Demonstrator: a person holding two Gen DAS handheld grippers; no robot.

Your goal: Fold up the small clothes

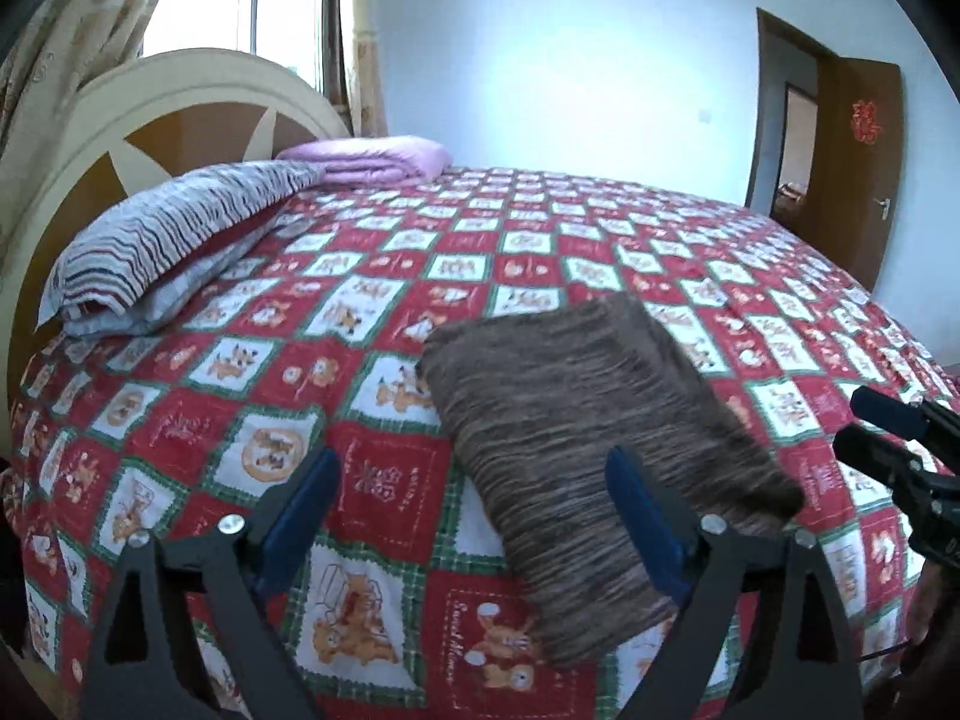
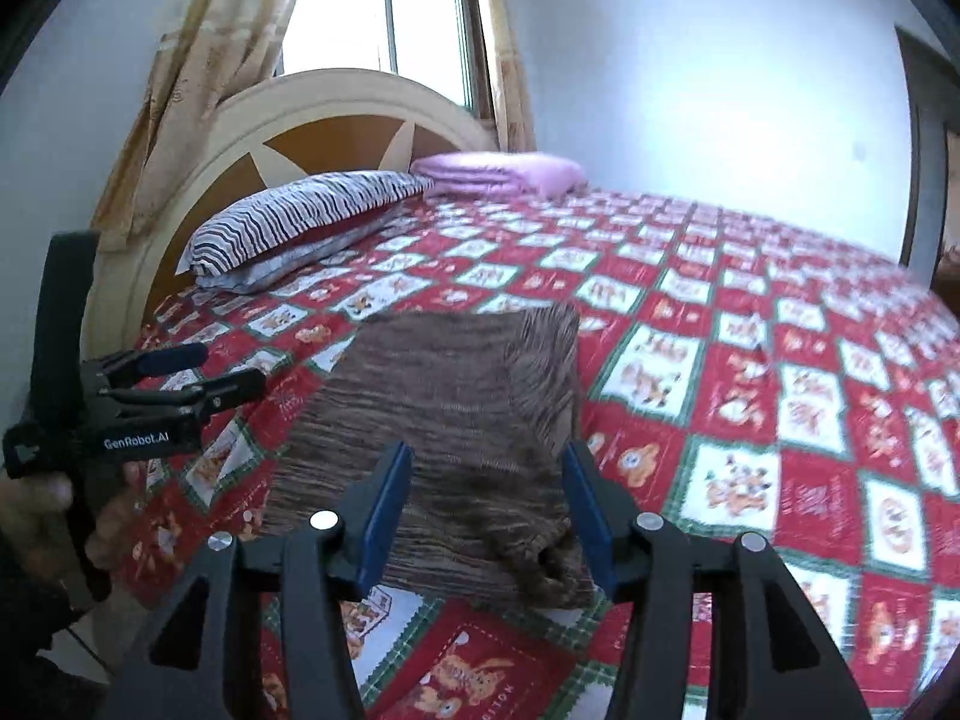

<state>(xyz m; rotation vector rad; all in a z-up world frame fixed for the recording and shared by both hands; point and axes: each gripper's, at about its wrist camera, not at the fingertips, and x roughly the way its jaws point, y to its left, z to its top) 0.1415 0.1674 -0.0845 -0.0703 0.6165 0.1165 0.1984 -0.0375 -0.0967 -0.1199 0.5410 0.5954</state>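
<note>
A brown striped knit garment point(image 1: 588, 444) lies folded into a rectangle on the red patterned bedspread point(image 1: 372, 276). It also shows in the right wrist view point(image 2: 444, 420). My left gripper point(image 1: 474, 480) is open and empty, just above the bed, with its right finger over the garment's near left edge. My right gripper point(image 2: 486, 474) is open above the garment's near end and holds nothing. The right gripper also shows at the right edge of the left wrist view point(image 1: 882, 426). The left gripper also shows at the left of the right wrist view point(image 2: 228, 369).
A striped pillow point(image 1: 180, 240) and a folded pink blanket point(image 1: 372, 159) lie at the head of the bed by the cream headboard point(image 1: 150, 90). A window with curtains is behind. An open brown door point(image 1: 852, 168) is at the far right.
</note>
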